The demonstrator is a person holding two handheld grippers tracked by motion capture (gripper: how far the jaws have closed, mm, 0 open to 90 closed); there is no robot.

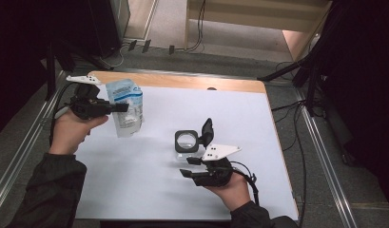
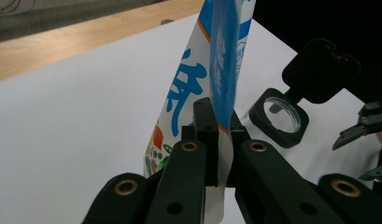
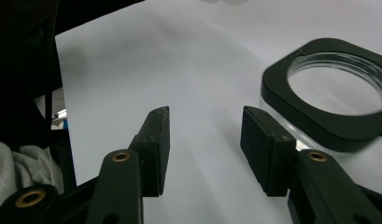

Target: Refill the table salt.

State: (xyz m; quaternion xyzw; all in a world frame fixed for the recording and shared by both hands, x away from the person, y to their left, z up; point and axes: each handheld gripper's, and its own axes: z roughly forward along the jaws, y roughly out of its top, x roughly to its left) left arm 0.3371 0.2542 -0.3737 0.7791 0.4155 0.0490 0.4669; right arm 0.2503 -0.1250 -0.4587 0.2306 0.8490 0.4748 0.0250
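- While the left gripper [image 1: 120, 108] holds the pouch [image 1: 126, 107] up off the white table [image 1: 135, 175] at its far left, the high view gives the layout: jar [image 1: 187, 141] mid-table, right gripper [image 1: 188, 166] just on the person's side of it.
- Left gripper view adds the grip detail: jaws pressed together on the pouch's [image 2: 212, 79] lower edge, pouch standing roughly upright, blue lettering and coloured print visible. The high view can't resolve that.
- Same view shows the jar [image 2: 278, 116] past the pouch, its black hinged lid [image 2: 321, 70] flipped up and open, and the right gripper's [image 2: 361, 133] tips at the frame's right edge.
- Right gripper view: jaws spread, nothing between them, just bare table [image 3: 179, 56]. Right gripper [image 3: 205, 135] sits near the jar [image 3: 336, 100], not touching.
- That view also shows the jar's clear threaded mouth inside a square black collar, close up.
- High view shows both hands and dark sleeves coming in from the bottom.
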